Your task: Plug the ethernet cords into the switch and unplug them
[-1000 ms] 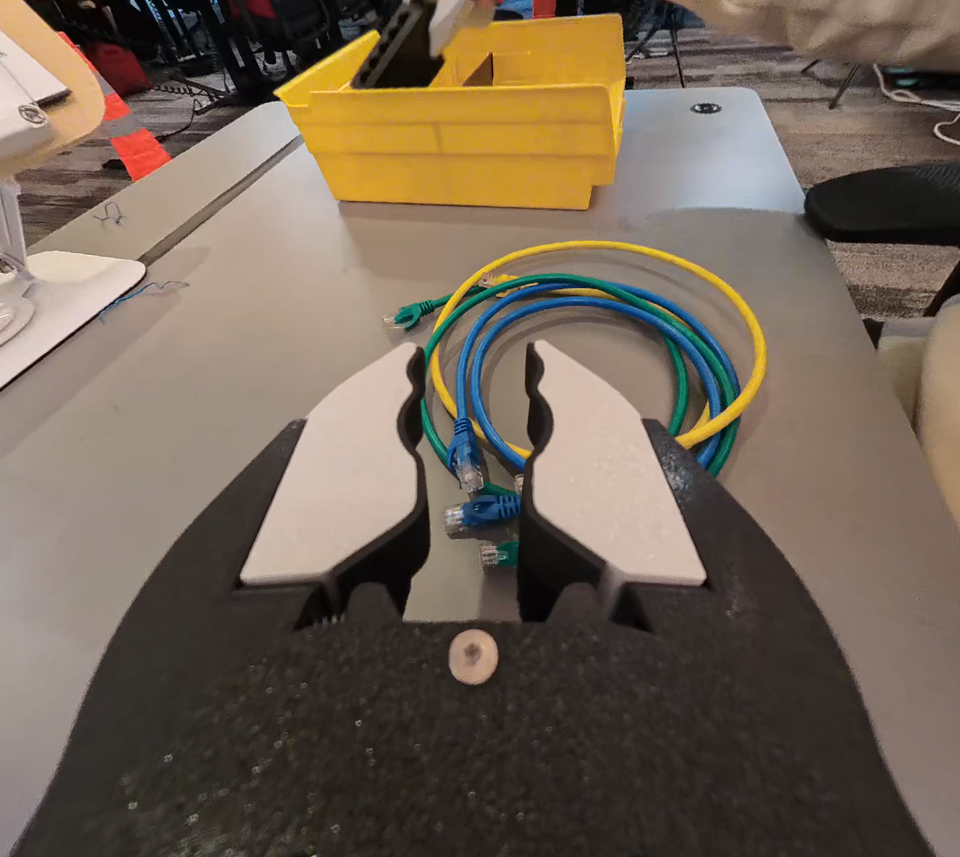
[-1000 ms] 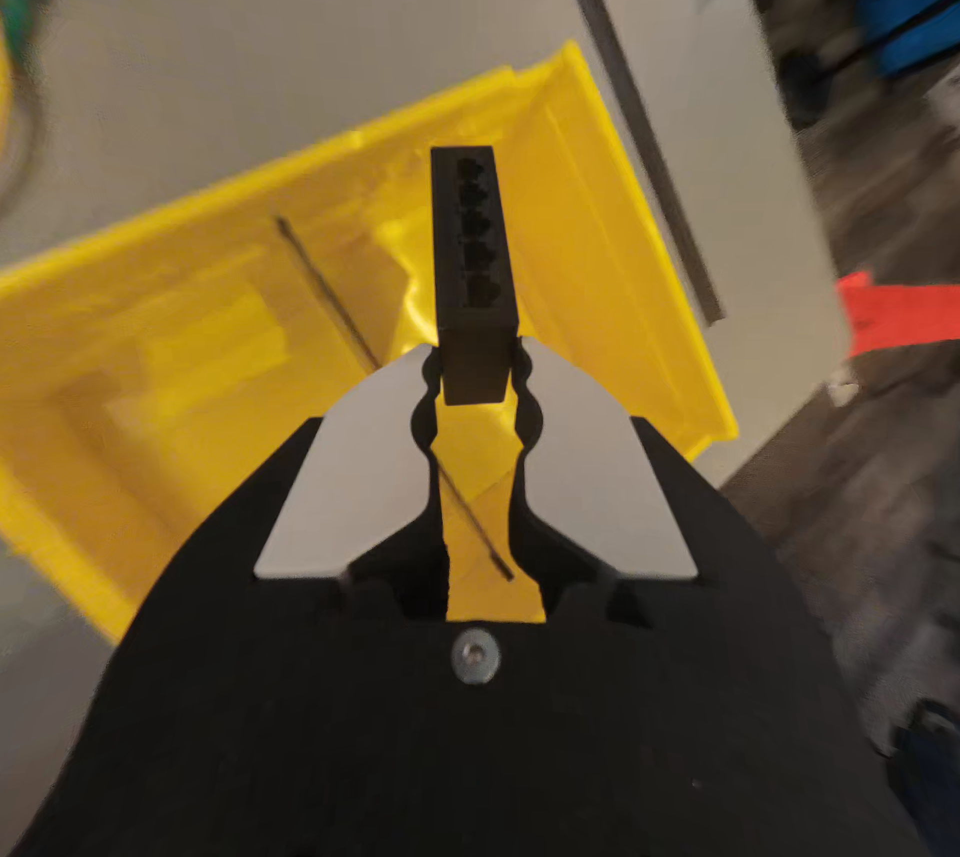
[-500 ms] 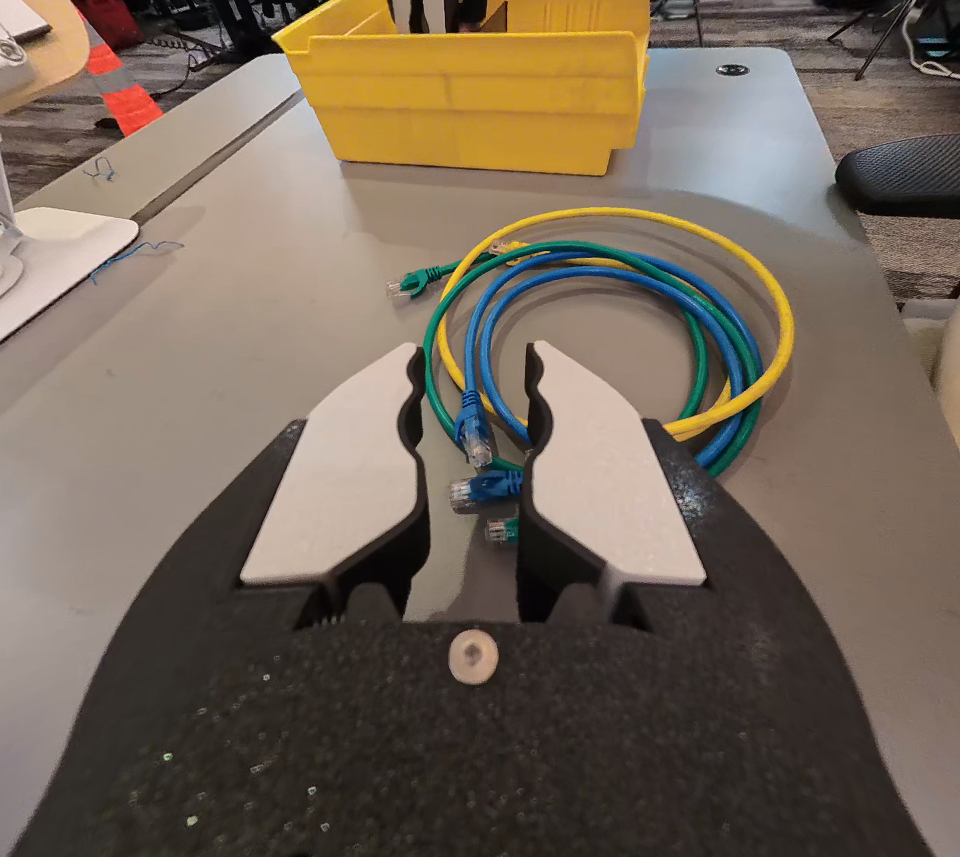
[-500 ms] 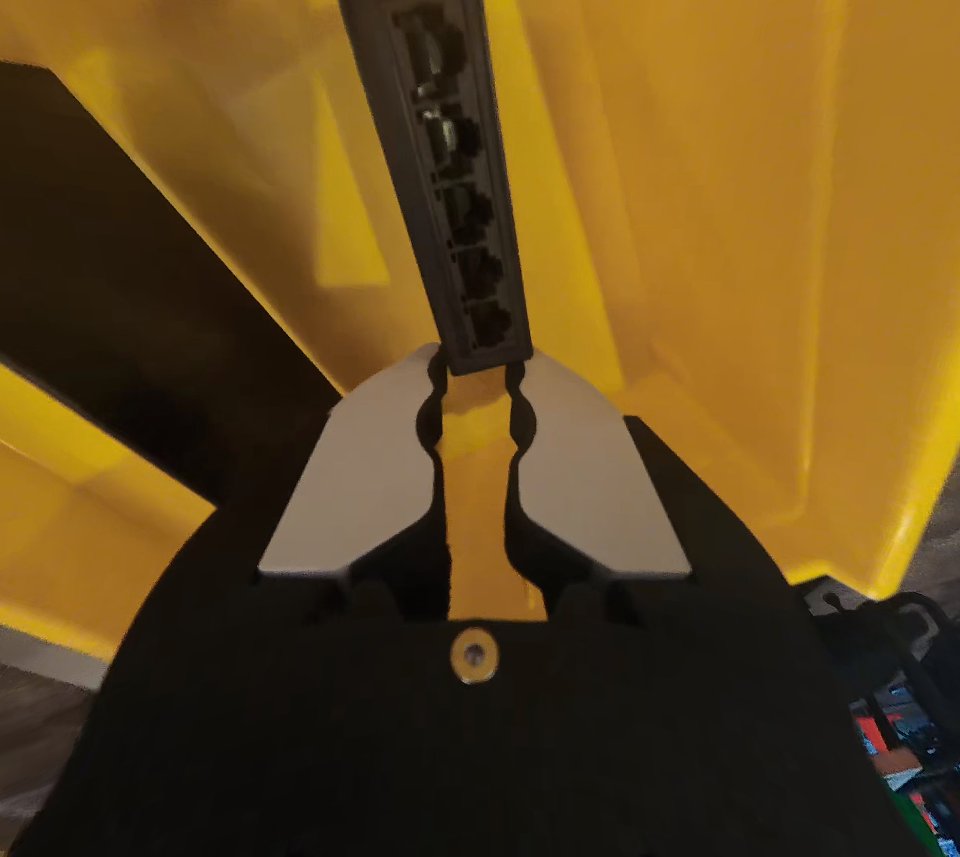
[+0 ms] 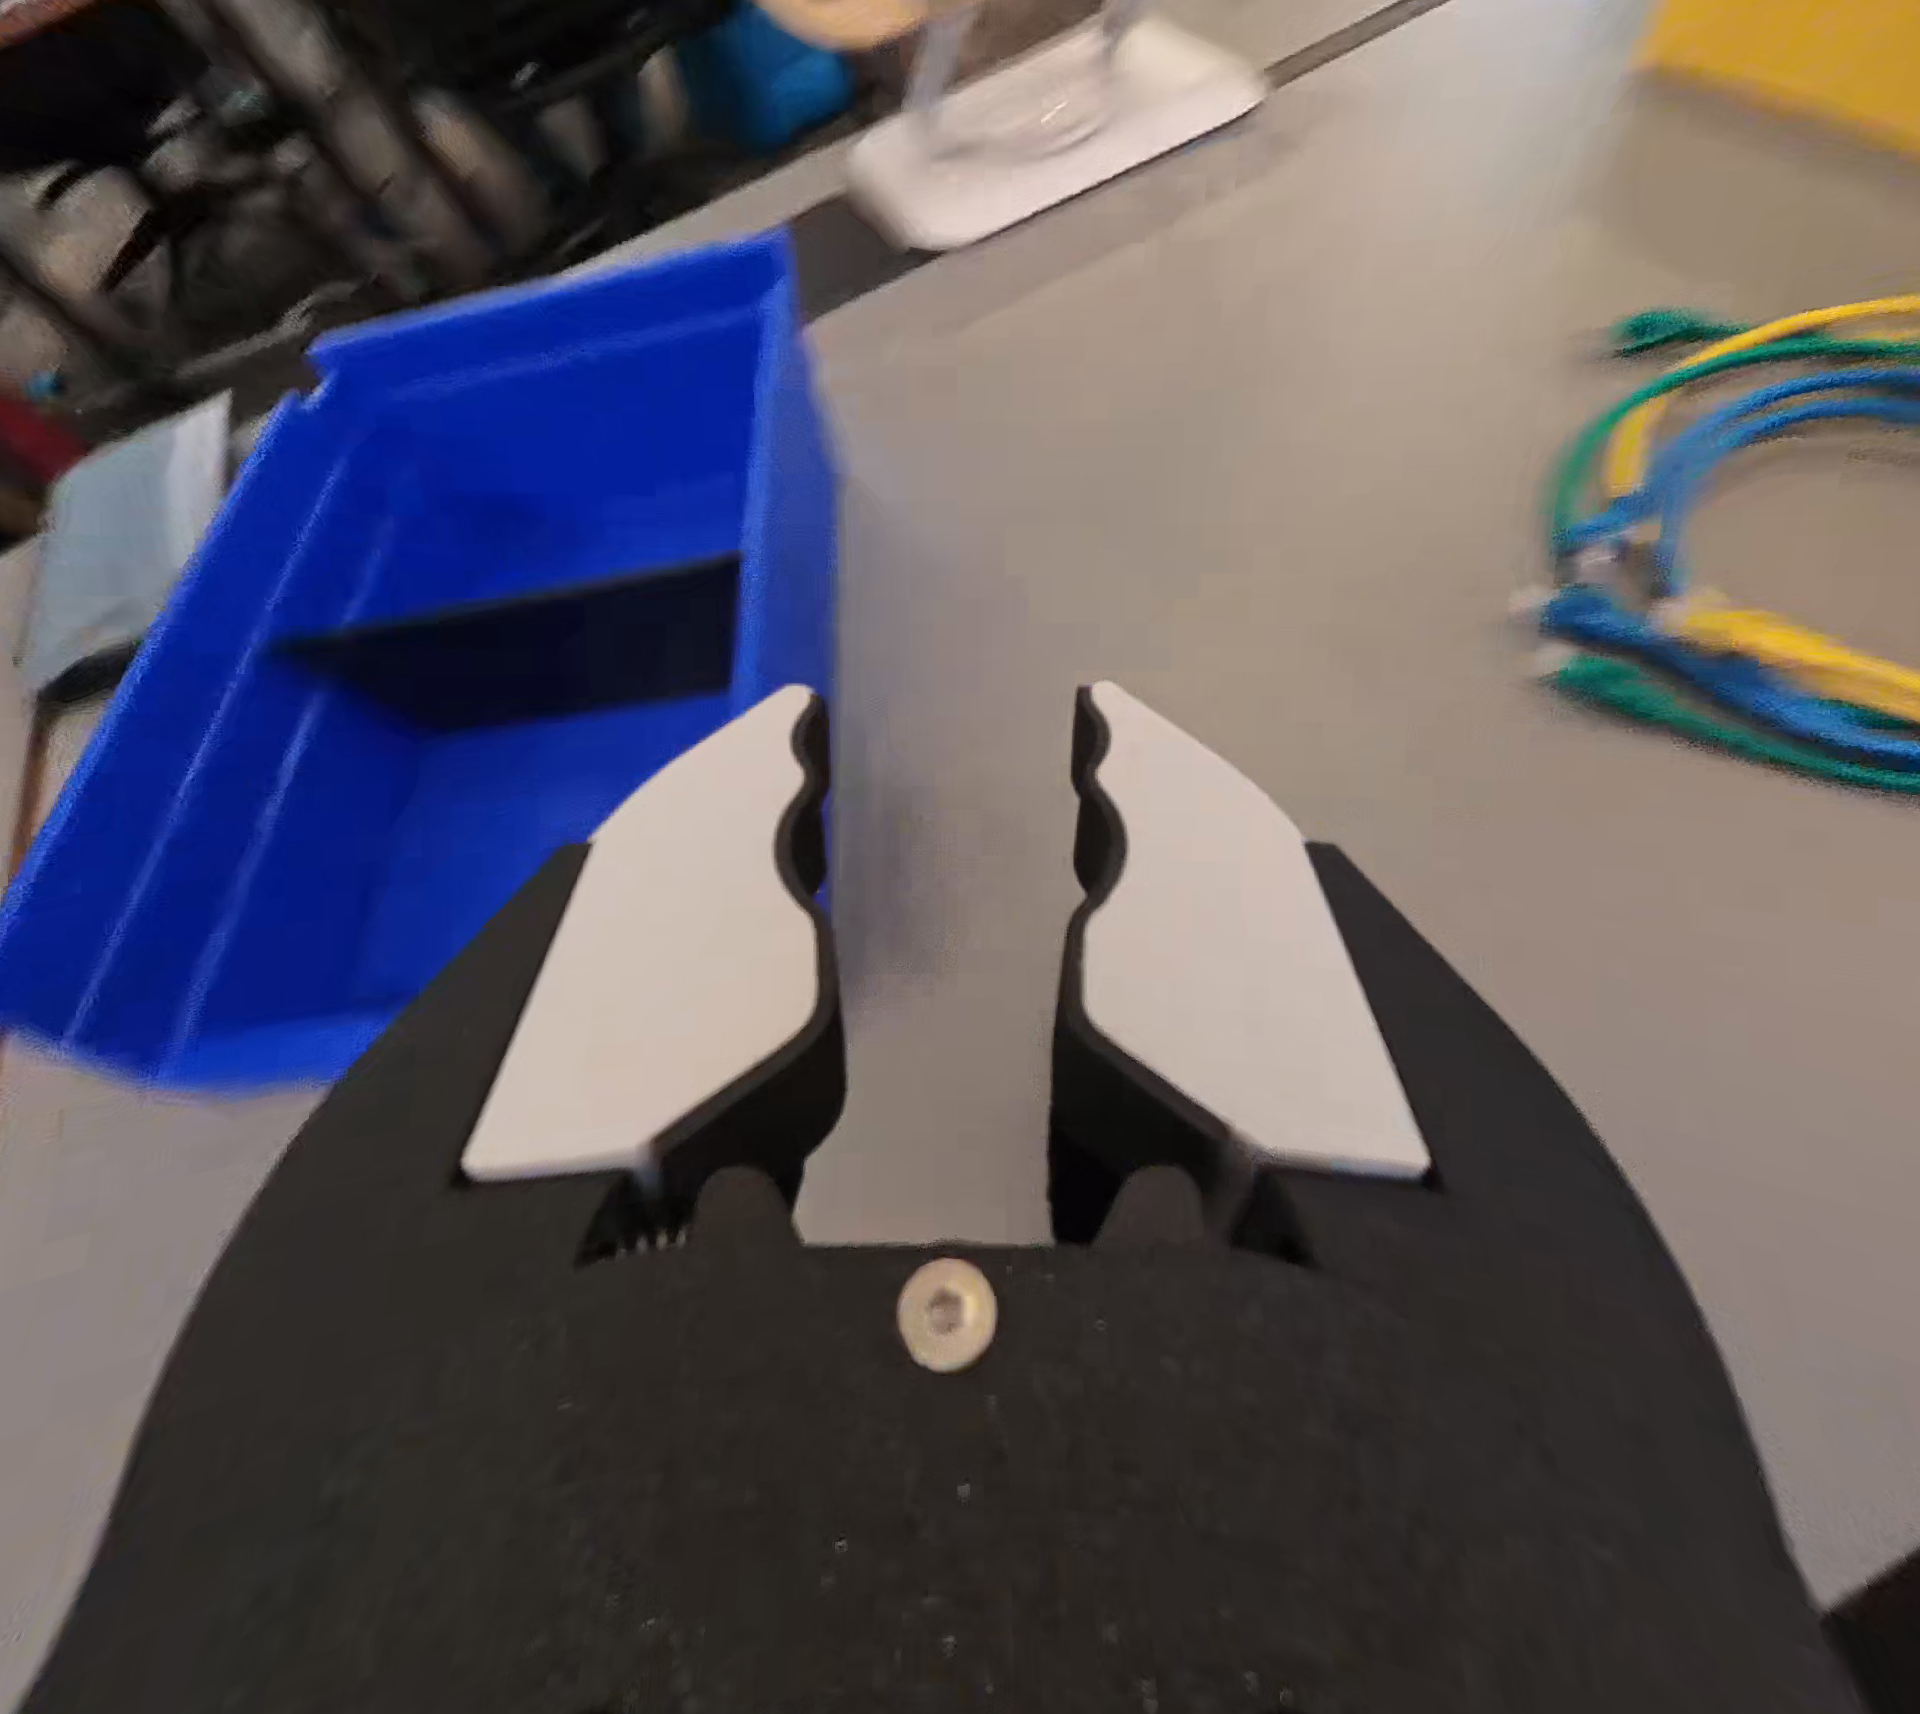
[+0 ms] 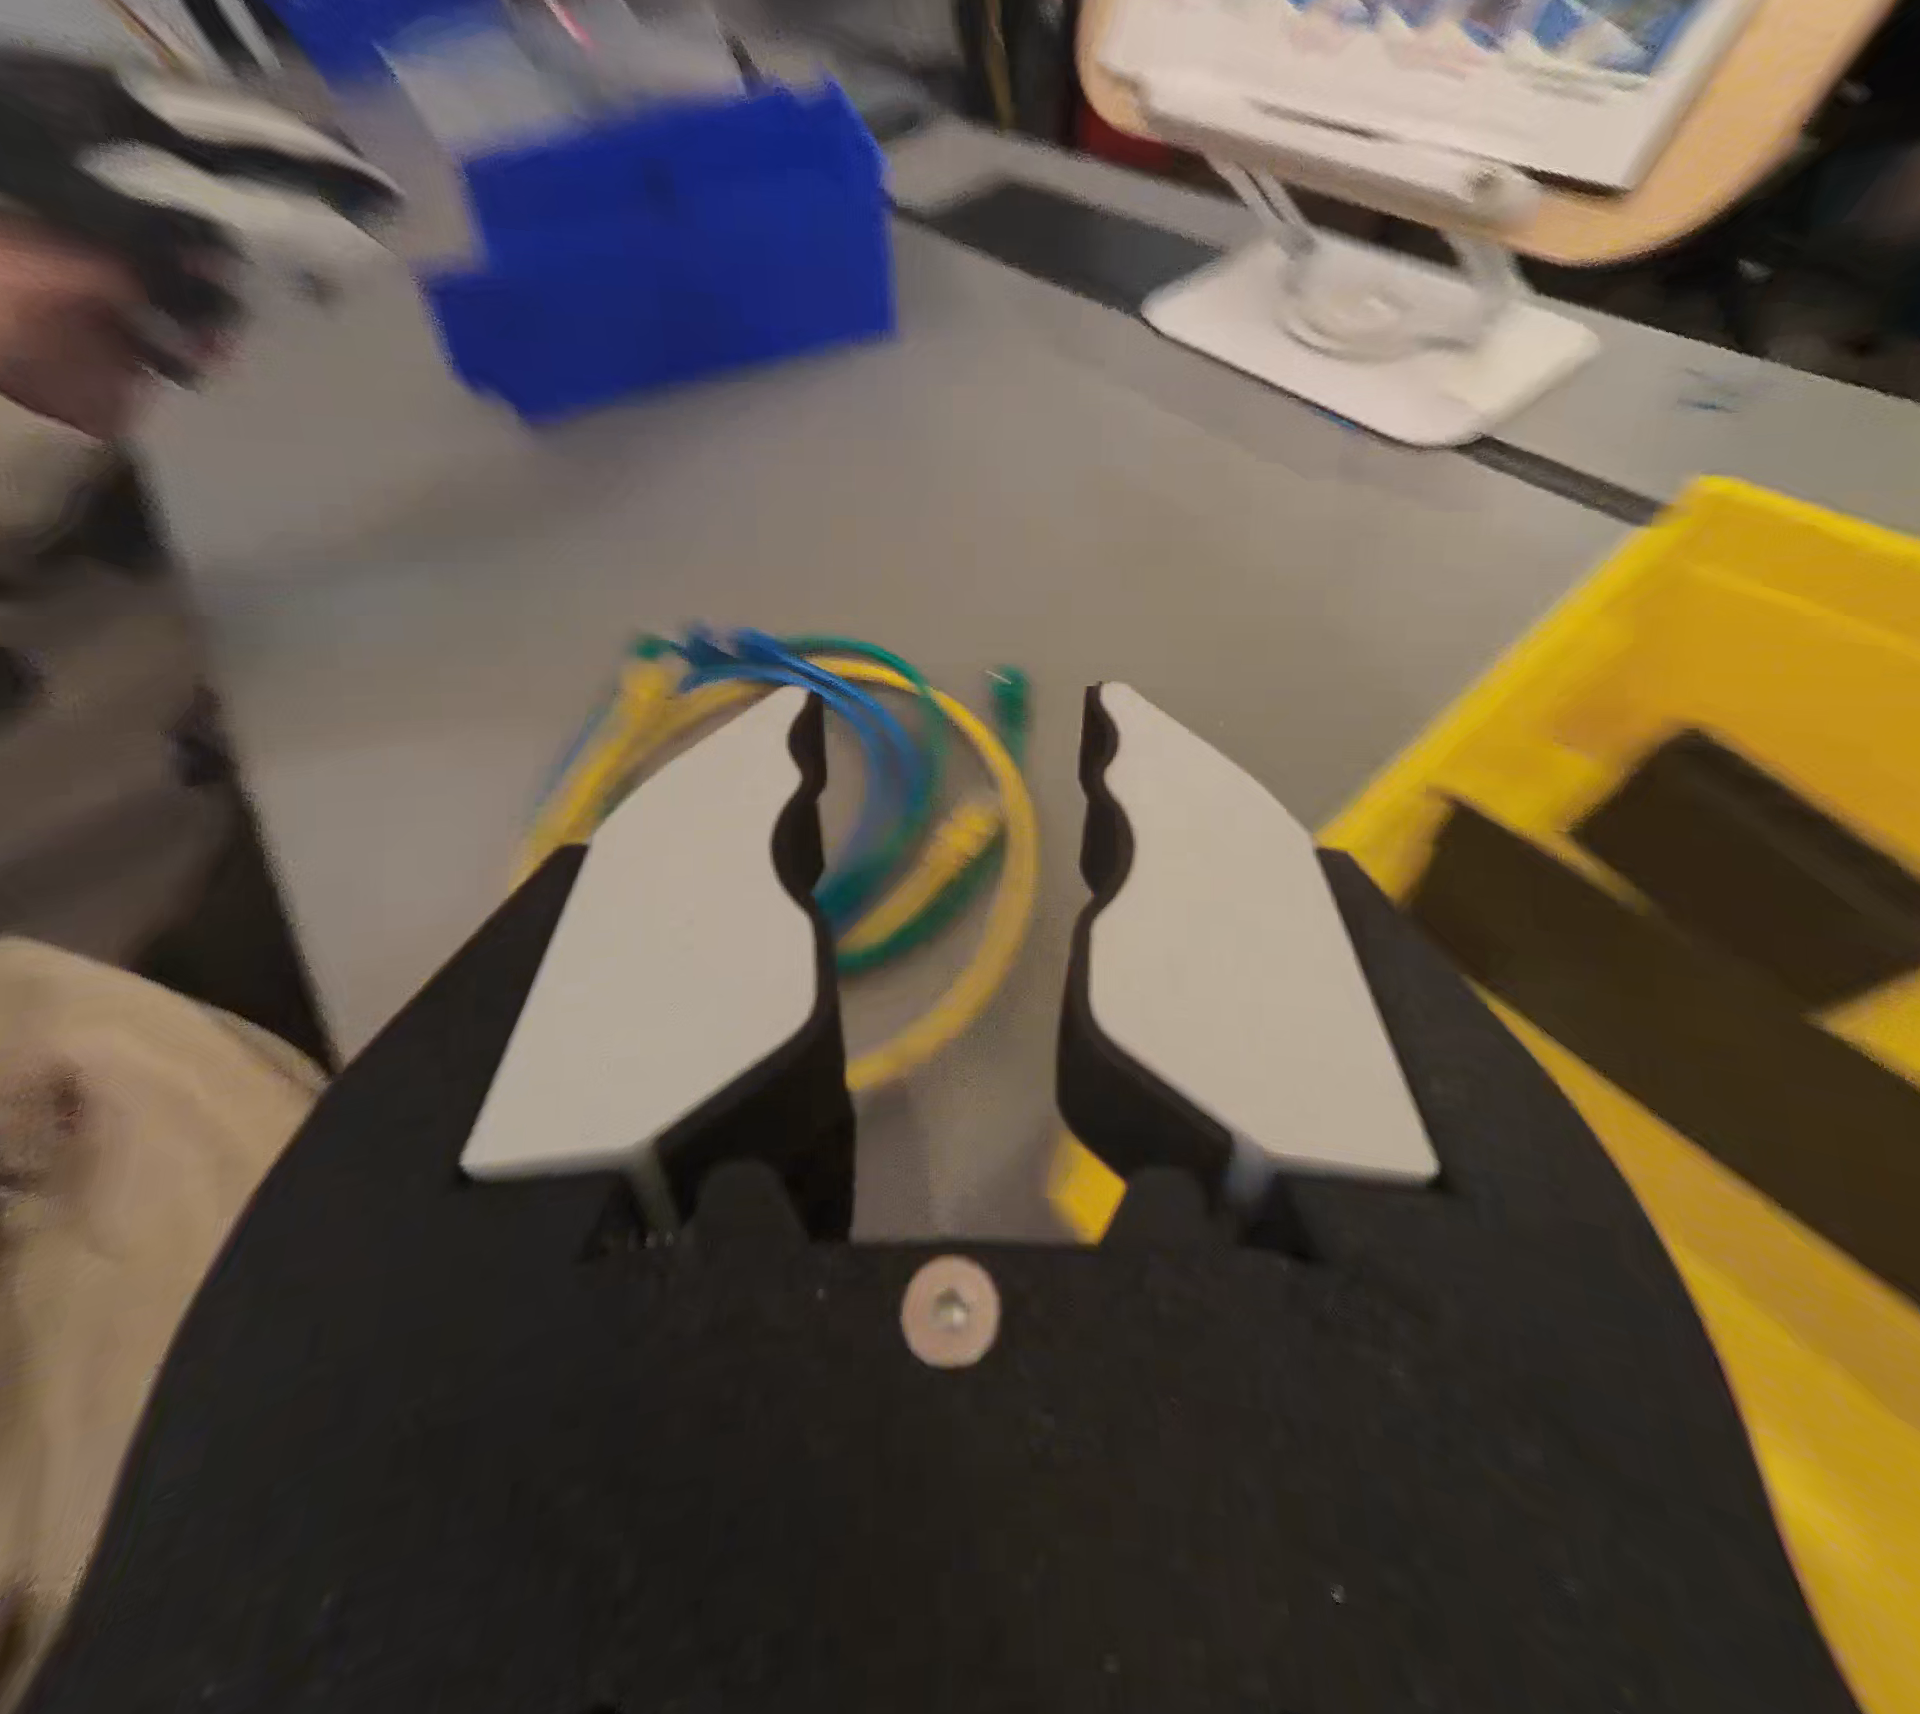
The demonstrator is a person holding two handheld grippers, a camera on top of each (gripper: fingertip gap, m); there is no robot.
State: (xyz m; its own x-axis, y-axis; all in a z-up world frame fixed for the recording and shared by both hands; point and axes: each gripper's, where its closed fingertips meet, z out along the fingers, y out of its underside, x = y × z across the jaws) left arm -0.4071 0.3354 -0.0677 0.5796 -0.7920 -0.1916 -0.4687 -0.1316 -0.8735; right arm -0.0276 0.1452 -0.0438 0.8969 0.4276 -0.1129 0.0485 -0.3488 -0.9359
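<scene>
Yellow, blue and green ethernet cords [image 6: 914, 843] are lying coiled together in a loose bundle on the grey table [image 6: 644, 521], just beyond the right gripper [image 6: 951, 708], whose jaws are standing apart with nothing between them. The same coil is showing at the far right in the left wrist view, well apart from the left gripper [image 5: 948, 708], which is likewise released and empty above bare table, with an open blue plastic bin [image 5: 436, 625] just to its left. Black rectangular shapes [image 6: 1704, 916], probably the switch and a divider (blur is preventing a firm reading), are lying inside the yellow plastic bin [image 6: 1766, 604] to the right of the right gripper. The cords are likely handling as light, limp and springy, so the coil would be dragging if pulled by its middle; the sounder hold is probably on a moulded plug boot at a cord end [image 6: 1006, 690], clear of its fragile latch tab.
</scene>
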